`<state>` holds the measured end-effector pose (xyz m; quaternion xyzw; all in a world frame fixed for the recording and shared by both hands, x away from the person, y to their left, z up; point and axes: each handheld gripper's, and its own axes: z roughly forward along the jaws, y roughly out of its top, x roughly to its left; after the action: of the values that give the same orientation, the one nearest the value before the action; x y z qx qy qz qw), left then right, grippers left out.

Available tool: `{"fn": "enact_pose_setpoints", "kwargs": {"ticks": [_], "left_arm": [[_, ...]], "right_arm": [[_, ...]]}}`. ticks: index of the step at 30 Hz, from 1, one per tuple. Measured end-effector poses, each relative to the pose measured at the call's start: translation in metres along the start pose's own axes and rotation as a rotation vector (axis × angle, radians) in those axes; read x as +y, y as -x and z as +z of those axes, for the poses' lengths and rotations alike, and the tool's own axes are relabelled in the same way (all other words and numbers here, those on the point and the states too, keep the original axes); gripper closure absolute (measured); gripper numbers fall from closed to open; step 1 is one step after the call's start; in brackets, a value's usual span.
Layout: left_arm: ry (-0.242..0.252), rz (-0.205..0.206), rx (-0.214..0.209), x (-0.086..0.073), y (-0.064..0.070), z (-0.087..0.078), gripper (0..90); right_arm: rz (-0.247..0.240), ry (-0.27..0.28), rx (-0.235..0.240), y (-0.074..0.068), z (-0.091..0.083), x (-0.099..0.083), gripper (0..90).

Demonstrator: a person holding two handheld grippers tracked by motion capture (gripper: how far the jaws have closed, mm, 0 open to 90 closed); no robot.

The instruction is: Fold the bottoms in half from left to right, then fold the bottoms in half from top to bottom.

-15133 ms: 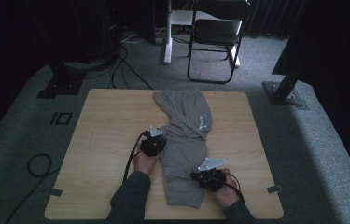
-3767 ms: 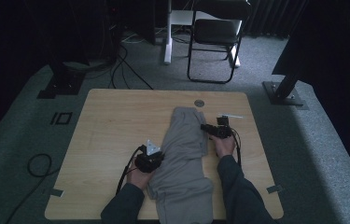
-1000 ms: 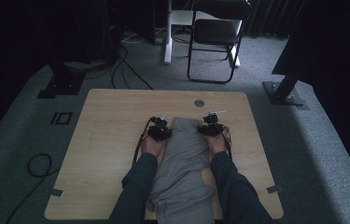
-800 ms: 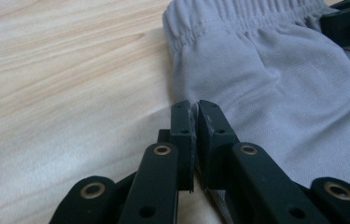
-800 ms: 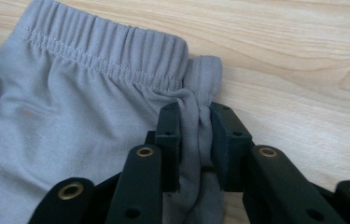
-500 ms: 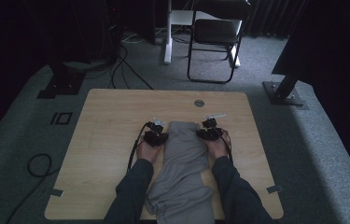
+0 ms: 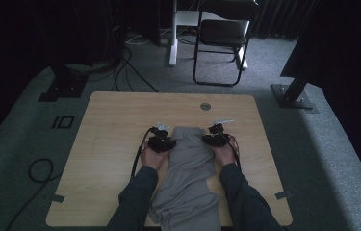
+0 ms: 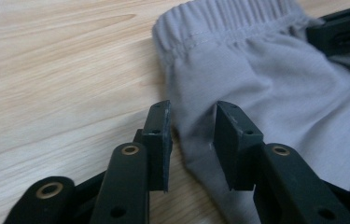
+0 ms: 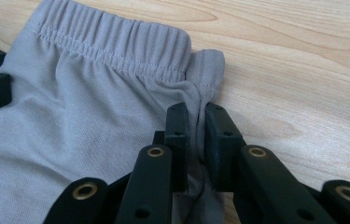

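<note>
On the table (image 7: 110, 120), grey trousers (image 7: 187, 173) lie lengthwise toward me, waistband (image 8: 224, 18) farthest. My right gripper (image 9: 196, 116) is clamped on the waistband's right corner; my left gripper (image 8: 192, 135), jaws parted, straddles the left edge just below the waistband.

A wooden bench (image 7: 120, 125) is sitting on a grey carpet floor (image 7: 19, 144). A black chair (image 7: 221, 33) is standing behind it, and black cables (image 7: 130, 72) are lying on the floor. The room behind is looking very dark.
</note>
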<state>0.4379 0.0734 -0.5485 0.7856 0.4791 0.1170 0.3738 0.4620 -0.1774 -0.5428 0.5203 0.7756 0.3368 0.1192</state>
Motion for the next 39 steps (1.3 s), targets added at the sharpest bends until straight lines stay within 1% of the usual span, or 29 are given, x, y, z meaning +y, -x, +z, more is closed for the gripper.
{"fn": "enact_pose_setpoints", "kwargs": {"ticks": [1, 4, 7, 9, 12, 16, 17, 18, 19, 20, 21, 23, 25, 26, 27, 29, 30, 31, 33, 34, 35, 36, 37, 39], "left_arm": [[0.002, 0.004, 0.0, 0.0, 0.0, 0.001, 65.6], [0.001, -0.004, -0.002, 0.002, 0.001, 0.003, 63.9], [-0.008, -0.006, 0.009, 0.005, 0.002, 0.005, 62.7], [-0.014, 0.004, 0.024, 0.007, 0.004, 0.007, 61.5], [-0.008, 0.017, 0.044, 0.009, 0.008, 0.009, 61.5], [-0.016, 0.031, 0.077, 0.011, 0.009, 0.012, 66.5], [-0.019, 0.036, 0.088, 0.012, 0.01, 0.012, 68.2], [-0.023, 0.046, 0.095, 0.013, 0.011, 0.012, 69.1], [-0.025, 0.056, 0.104, 0.013, 0.012, 0.013, 70.2], [-0.028, 0.068, 0.107, 0.013, 0.012, 0.013, 71.5], [-0.026, 0.071, 0.099, 0.012, 0.012, 0.013, 73.5], [-0.02, 0.068, 0.086, 0.011, 0.012, 0.013, 78.3], [-0.018, 0.053, 0.072, 0.012, 0.011, 0.013, 82.8], [-0.021, 0.049, 0.068, 0.013, 0.01, 0.013, 84.1], [-0.03, 0.042, 0.069, 0.014, 0.009, 0.013, 84.9], [-0.04, 0.043, 0.081, 0.018, 0.006, 0.013, 86.2], [-0.037, 0.043, 0.091, 0.02, 0.005, 0.013, 86.5], [-0.037, 0.047, 0.095, 0.023, 0.002, 0.011, 86.5], [0.0, 0.041, 0.109, 0.034, -0.001, 0.002, 86.7], [0.016, 0.042, 0.115, 0.039, -0.001, -0.002, 86.8], [0.037, 0.044, 0.121, 0.046, -0.002, -0.008, 86.8], [0.067, 0.053, 0.132, 0.056, -0.002, -0.016, 86.9], [0.085, 0.059, 0.14, 0.061, -0.001, -0.021, 86.9], [0.132, 0.071, 0.151, 0.075, -0.001, -0.034, 86.8]], "right_arm": [[-0.004, 0.002, -0.001, 0.0, 0.0, 0.0, 80.5], [-0.001, 0.002, -0.002, 0.0, 0.0, 0.0, 80.5], [-0.001, 0.003, -0.002, -0.001, 0.0, 0.0, 80.5], [0.001, 0.003, -0.001, -0.001, 0.001, 0.0, 80.4], [0.002, 0.004, 0.001, -0.002, 0.001, 0.001, 79.6], [-0.011, -0.004, 0.006, -0.003, 0.003, 0.004, 76.0], [-0.019, -0.008, 0.001, -0.004, 0.004, 0.005, 73.3], [-0.037, -0.013, -0.014, -0.006, 0.005, 0.007, 70.0], [-0.059, -0.02, -0.044, -0.008, 0.005, 0.008, 66.6], [-0.074, -0.026, -0.063, -0.009, 0.006, 0.009, 66.4], [-0.077, -0.028, -0.07, -0.01, 0.006, 0.009, 67.0], [-0.089, -0.033, -0.071, -0.012, 0.005, 0.009, 71.0], [-0.084, -0.04, -0.069, -0.012, 0.005, 0.01, 80.3], [-0.078, -0.049, -0.064, -0.012, 0.006, 0.011, 84.5], [-0.069, -0.053, -0.055, -0.011, 0.006, 0.012, 86.1], [-0.043, -0.059, -0.042, -0.007, 0.008, 0.016, 87.1], [-0.026, -0.059, -0.033, -0.005, 0.009, 0.019, 87.3], [-0.006, -0.046, -0.017, -0.002, 0.009, 0.021, 87.3], [0.043, -0.013, 0.015, 0.002, 0.004, 0.028, 87.4], [0.036, 0.015, 0.023, 0.002, -0.001, 0.035, 87.5], [0.017, 0.029, 0.02, 0.0, -0.004, 0.04, 87.5], [-0.012, 0.046, 0.009, -0.002, -0.009, 0.047, 87.5], [-0.032, 0.074, 0.006, -0.004, -0.017, 0.057, 87.4], [-0.056, 0.119, 0.007, -0.007, -0.029, 0.07, 87.4]]}}
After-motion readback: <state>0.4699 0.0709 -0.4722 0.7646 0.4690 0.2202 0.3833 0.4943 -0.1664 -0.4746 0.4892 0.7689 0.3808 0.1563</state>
